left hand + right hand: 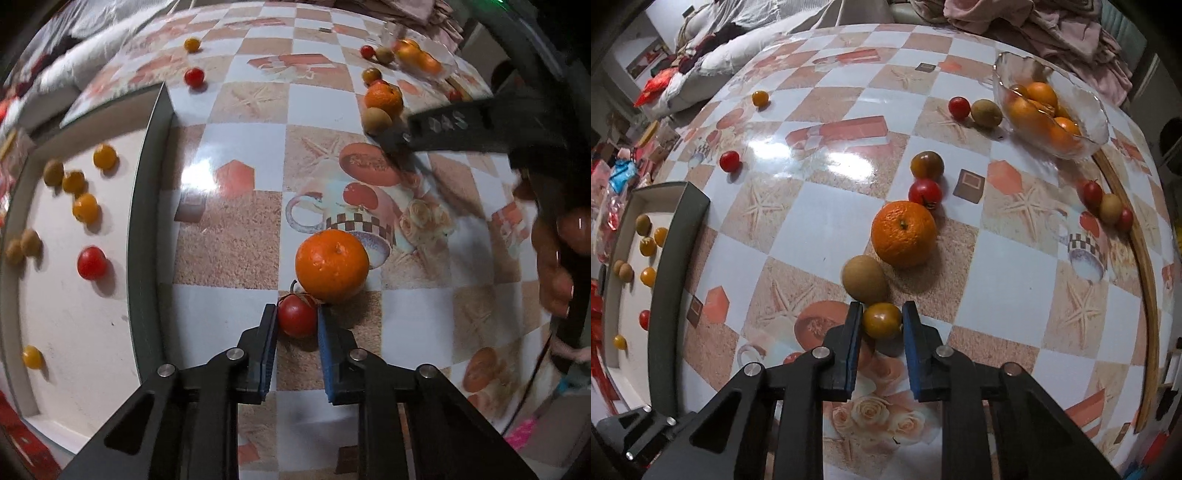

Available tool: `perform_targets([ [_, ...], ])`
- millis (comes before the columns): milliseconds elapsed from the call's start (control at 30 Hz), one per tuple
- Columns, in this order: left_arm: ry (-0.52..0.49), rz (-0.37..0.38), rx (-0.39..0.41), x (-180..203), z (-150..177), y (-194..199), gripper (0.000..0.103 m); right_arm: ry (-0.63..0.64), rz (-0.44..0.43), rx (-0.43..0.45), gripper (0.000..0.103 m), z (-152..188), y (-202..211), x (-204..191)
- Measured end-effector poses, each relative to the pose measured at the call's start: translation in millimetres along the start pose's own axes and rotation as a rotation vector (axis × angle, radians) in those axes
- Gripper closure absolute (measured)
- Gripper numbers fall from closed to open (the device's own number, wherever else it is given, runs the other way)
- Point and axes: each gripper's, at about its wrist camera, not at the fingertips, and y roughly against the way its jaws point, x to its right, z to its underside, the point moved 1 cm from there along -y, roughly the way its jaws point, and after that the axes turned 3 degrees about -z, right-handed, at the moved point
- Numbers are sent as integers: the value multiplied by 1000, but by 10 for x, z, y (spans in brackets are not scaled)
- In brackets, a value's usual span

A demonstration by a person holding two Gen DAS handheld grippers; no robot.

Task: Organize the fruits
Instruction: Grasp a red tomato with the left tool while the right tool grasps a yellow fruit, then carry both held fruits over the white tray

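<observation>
In the left wrist view my left gripper (pixel 297 313) is shut on a small red tomato (pixel 296 321) that rests on the patterned table, right in front of an orange (pixel 331 264). In the right wrist view my right gripper (pixel 881 311) is shut on a yellow-brown tomato (pixel 882 320), which sits beside a round brown fruit (pixel 865 278) and just before a second orange (pixel 904 233). A dark-rimmed white tray (pixel 147 221) at the left holds several small yellow, brown and red fruits. A glass bowl (pixel 1095 125) at the far right holds oranges.
Loose tomatoes (pixel 730 161) and brown fruits (pixel 987 113) are scattered over the table, some near the right edge (pixel 1110 208). The right gripper's dark arm (pixel 454 125) and a hand (pixel 554 266) fill the left view's right side. Bedding and clothes lie beyond the table.
</observation>
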Motion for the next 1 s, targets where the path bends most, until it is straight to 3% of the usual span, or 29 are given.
perform_targets([
  [367,9,25,-25,-121,-124,-34,80,-78,-81,6,80,293,259,208],
  [1000,15,37,-7,-146,-129,13,80,-135,-107,-26,80,493,444,325],
])
